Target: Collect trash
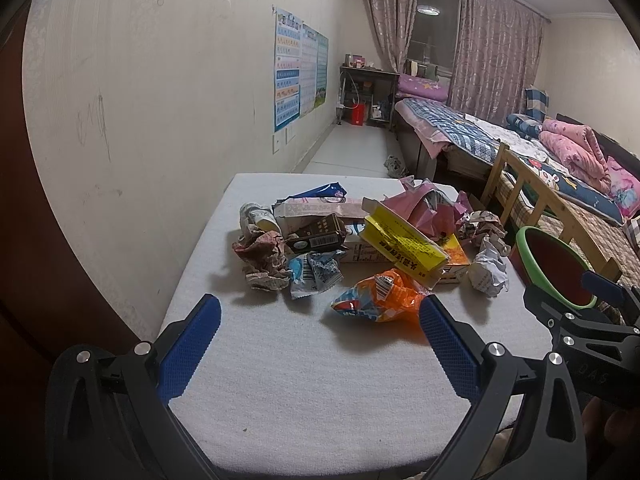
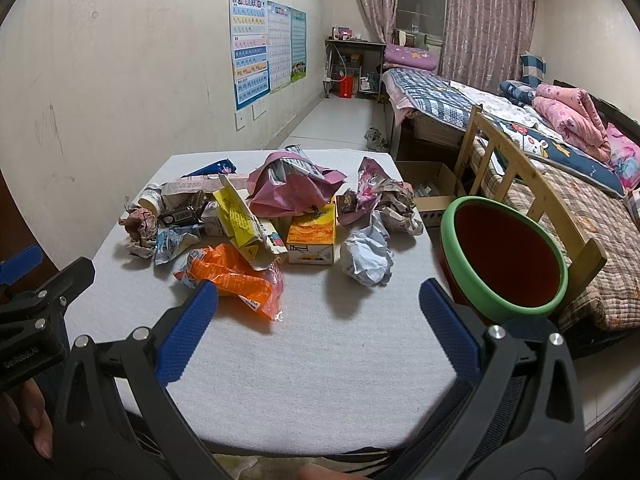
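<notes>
Two grippers hang over the near edge of the white table (image 2: 280, 360), both spread wide with nothing between the blue pads. Left gripper (image 1: 320, 316) first: its fingers frame bare tabletop, and the right pad's tip sits just beside the orange wrapper (image 1: 380, 296), though contact can't be judged from here. Right gripper (image 2: 319, 300) is just as wide apart and empty, its left pad tip close to that same wrapper at about eleven o'clock.

Now the trash, sweeping across the right wrist view from nine o'clock: a crumpled brownish paper wad (image 2: 138, 230) at the far left of the pile, a blue-and-white wrapper (image 2: 174, 244) just beside it, a dark small carton (image 2: 186, 210) behind. Next, the yellow box (image 2: 240, 220) lies tilted across a white carton, with an orange-and-yellow carton (image 2: 312, 240) standing beside it. A pink bag (image 2: 292, 188) slumps at twelve o'clock. Further right, a white crumpled paper ball (image 2: 366, 256) sits alone, near a patterned wad (image 2: 396, 204) behind it.

At two o'clock, off the table's right edge, stands the green-rimmed bin (image 2: 448, 236), red inside.
</notes>
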Motion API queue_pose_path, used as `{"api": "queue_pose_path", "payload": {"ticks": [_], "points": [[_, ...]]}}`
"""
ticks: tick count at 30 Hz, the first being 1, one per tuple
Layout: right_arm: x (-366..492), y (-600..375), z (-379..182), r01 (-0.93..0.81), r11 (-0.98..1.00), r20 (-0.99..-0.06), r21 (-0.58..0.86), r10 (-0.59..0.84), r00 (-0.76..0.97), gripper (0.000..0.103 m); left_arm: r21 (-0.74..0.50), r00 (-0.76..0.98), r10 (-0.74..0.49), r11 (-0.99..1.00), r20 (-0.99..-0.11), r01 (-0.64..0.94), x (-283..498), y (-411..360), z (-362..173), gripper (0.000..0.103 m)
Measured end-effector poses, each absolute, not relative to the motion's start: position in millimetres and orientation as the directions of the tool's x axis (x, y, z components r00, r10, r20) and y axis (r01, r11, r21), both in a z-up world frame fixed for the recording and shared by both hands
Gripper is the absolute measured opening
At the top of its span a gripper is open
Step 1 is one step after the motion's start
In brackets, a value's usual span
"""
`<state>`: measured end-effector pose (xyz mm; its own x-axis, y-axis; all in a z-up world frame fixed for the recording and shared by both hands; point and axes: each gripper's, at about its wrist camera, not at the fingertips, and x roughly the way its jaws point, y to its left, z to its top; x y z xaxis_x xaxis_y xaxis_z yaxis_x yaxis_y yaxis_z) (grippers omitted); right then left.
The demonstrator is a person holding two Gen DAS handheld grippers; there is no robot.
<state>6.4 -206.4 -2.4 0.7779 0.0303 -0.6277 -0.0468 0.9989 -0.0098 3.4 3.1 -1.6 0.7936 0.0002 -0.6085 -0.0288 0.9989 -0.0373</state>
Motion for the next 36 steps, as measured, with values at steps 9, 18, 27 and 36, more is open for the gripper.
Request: {"api": "queue_pose_path", "payload": {"ticks": [9, 18, 27, 36], "points": [[8, -207, -2, -0.043, 0.999, -0.633, -0.008, 0.028, 0.774, 0.100, -0.040, 0.792, -0.003, 0.999, -0.611, -0.027, 4, 4, -2, 0.095], [18, -210, -8, -0.026, 1.000, -0.659, 0.009, 0.025, 0.752, 0.100, -0.047, 0.780, -0.008, 0.999, -0.625, -0.027, 5, 4, -8, 0.095], [31, -215, -19, 0.002, 1.000, -0.701, 0.026, 0.017, 0.712, 0.100, -0.073, 0.736, -0.022, 0.997, -0.676, -0.037, 16, 2, -21, 0.095], [52, -235, -26, 0.052, 0.996, -0.762, 0.066, 0.017, 0.648, 0.100, -0.164, 0.665, -0.067, 0.983, -0.744, -0.083, 47, 28, -31, 0.095]]}}
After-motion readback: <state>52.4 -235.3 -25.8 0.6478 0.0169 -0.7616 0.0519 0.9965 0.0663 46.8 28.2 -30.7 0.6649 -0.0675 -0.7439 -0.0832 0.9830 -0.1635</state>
